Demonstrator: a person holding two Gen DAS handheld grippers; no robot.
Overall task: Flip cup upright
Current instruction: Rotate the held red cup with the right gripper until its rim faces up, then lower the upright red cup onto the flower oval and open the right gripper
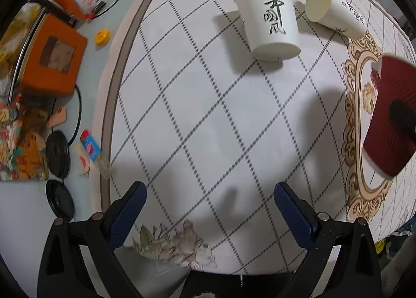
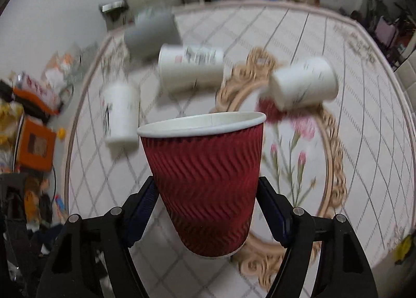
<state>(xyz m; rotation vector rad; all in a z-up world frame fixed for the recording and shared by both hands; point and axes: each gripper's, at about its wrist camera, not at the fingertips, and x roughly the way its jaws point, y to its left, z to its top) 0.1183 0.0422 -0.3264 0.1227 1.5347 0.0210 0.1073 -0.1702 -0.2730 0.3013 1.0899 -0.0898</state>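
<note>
- The right gripper (image 2: 206,194) has its blue-padded fingers (image 2: 142,204) clenched on the lower half of the red ribbed cup (image 2: 205,181), one pad on each side.
- That cup is held mouth-up above the worktop (image 2: 364,142), its white rim slightly tilted; no writing shows on it from the right wrist.
- The left gripper (image 1: 210,209) hangs over the checked cloth with fingers (image 1: 291,209) spread wide, grasping nothing.
- From the left wrist, the red cup (image 1: 390,118) shows a dark mark, too blurred to read.
- A white paper cup (image 1: 269,14) stands mouth-down, bearing black brush characters and a small red seal.
- A second white cup (image 1: 335,9) lies on its side beside it with similar lettering, partly hidden.
</note>
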